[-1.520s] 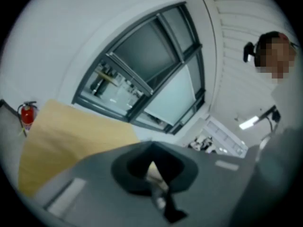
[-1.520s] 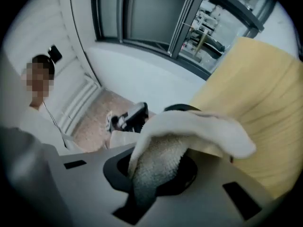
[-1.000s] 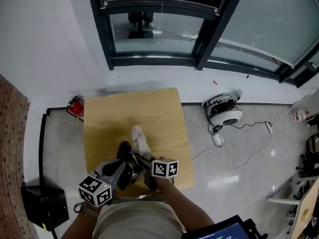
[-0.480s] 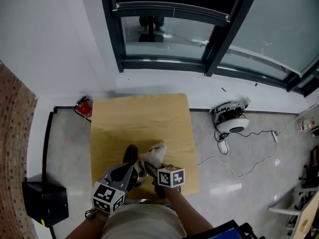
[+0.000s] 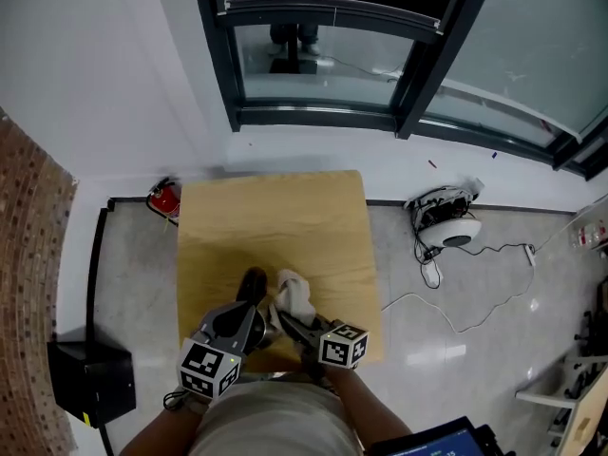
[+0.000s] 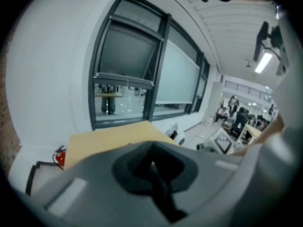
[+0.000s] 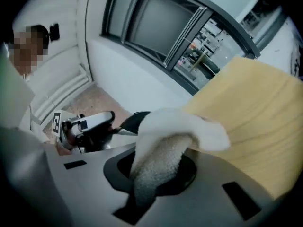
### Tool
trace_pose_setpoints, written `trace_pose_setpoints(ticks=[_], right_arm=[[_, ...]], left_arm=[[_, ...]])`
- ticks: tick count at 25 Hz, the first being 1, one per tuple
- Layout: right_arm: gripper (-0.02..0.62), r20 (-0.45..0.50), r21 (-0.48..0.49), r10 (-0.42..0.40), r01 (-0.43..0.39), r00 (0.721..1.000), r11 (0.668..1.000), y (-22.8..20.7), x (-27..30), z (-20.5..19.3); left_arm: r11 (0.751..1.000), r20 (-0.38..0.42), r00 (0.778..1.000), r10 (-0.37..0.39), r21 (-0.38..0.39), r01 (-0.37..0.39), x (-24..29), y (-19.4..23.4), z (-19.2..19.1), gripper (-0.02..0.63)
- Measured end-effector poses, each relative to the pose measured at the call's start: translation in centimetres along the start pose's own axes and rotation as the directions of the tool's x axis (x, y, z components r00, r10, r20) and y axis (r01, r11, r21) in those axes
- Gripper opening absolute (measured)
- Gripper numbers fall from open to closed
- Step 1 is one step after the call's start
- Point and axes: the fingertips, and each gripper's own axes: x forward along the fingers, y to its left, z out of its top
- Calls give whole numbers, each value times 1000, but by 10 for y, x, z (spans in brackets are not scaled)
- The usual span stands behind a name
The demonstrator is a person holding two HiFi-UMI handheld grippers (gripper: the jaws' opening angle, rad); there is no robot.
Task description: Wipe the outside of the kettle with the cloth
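White terry cloth (image 5: 296, 297) is hanging pinched in the right tool (image 5: 290, 319). In the right gripper view one end of it is running down into the seam between the jaws, which are clamping it. The free end is bulging up and folding over to that tool's right, above the wood. Pale wooden bench (image 5: 275, 226) is carrying the work, and both tools are working at its near edge, close in front of the person.

Kettle (image 5: 252, 288) is sitting just ahead of the left tool (image 5: 249, 310) and just to the left of the cloth. From the head view it is showing as a dark rounded top with a bit of bright metal below, mostly covered by the tool body. In the right gripper view a black part of it is showing just left of the cloth and looks to be touching it. Exact contact between cloth and kettle wall is not resolvable.

Left tool state: its own view is showing the jaws drawn narrow, with only a thin dark seam between them and nothing visible in it. Bare bench and a window are lying beyond. Whether this tool is gripping any part of the kettle, I cannot tell.

Surroundings: a red fire extinguisher (image 5: 163, 199) is standing on the floor well ahead and left of the left tool, by the bench's far corner. A white device with trailing cables (image 5: 446, 224) is lying on the floor well to the right of the right tool.
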Motion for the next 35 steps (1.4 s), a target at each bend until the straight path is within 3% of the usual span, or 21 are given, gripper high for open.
trace_pose_setpoints(ticks=[2, 3, 4, 5, 7, 8, 11, 13, 14, 15, 17, 19, 20, 22, 24, 27, 30, 31, 32, 33, 35], right_arm=[[51, -138, 2, -119, 120, 983, 993, -33, 7, -34], [51, -252, -55, -191, 183, 949, 982, -43, 9, -53], [51, -327, -123, -224, 194, 918, 973, -39, 8, -63], [51, -342, -166, -197, 148, 919, 975, -22, 4, -61], [51, -255, -123, 17, -50, 967, 991, 29, -9, -39], [51, -208, -75, 141, -160, 968, 984, 53, -15, -31], [51, -189, -52, 369, -385, 910, 922, 101, -20, -30], [51, -197, -115, 444, -471, 874, 875, 132, -17, -25], [51, -150, -144, 455, -475, 878, 868, 140, -17, -11], [51, -60, -142, 426, -430, 903, 891, 135, -16, 12], [51, 110, 3, 221, -223, 969, 975, 81, -10, 53], [51, 22, 134, 11, -14, 1000, 991, 25, 8, 49], [51, -73, 124, -16, 25, 997, 992, 19, 17, 34], [51, -192, 59, 44, -34, 980, 998, 40, 24, 9], [51, -212, 91, 217, -202, 953, 975, 81, 10, -5], [51, -290, 123, 448, -432, 846, 894, 144, -14, -35], [51, -537, -152, 286, -425, 794, 892, 146, -30, -67], [51, -620, -302, 142, -402, 772, 864, 131, -36, -71], [51, -674, -471, -52, -374, 737, 799, 107, -43, -71], [51, -674, -633, -274, -344, 686, 694, 76, -47, -65], [51, -525, -851, -638, -314, 564, 421, 12, -46, -42]], left_arm=[[1000, 4, 1000, 3, 4, -3, 0, -1, 0, -3], [1000, 10, 1000, 8, -6, -8, -1, 0, 0, -3], [999, 21, 1000, 19, -32, -19, -4, 4, 0, -3], [996, 39, 998, 39, -82, -36, -7, 11, 0, -2], [969, 85, 993, 85, -240, -62, -16, 36, 1, -2], [947, 103, 991, 91, -317, -54, -17, 48, 2, -2], [913, 88, 996, -19, -404, 53, -7, 65, 7, -2], [920, 41, 996, -85, -380, 94, 1, 70, 11, -2], [926, 14, 996, -90, -367, 89, 3, 72, 13, -2], [931, -19, 997, -81, -359, 68, 3, 75, 11, -2], [933, -102, 995, -19, -359, -19, 0, 84, -3, -2], [909, -160, 985, 71, -396, -130, -5, 98, -29, -2], [885, -160, 983, 92, -440, -154, -7, 103, -40, -2], [851, -114, 991, 76, -511, -124, -8, 105, -49, -2], [884, -84, 996, 17, -465, -55, -4, 99, -44, -2], [925, -79, 987, -142, -366, 104, 11, 83, -29, -2], [943, -32, 987, -157, -301, 140, 3, 73, 11, -2], [955, -17, 988, -154, -258, 144, 0, 65, 24, -2], [966, -26, 986, -165, -207, 156, 1, 54, 32, -2], [976, -61, 983, -174, -145, 164, 6, 42, 32, -2], [992, -175, 977, -122, 9, 126, 21, 31, 14, -2]])
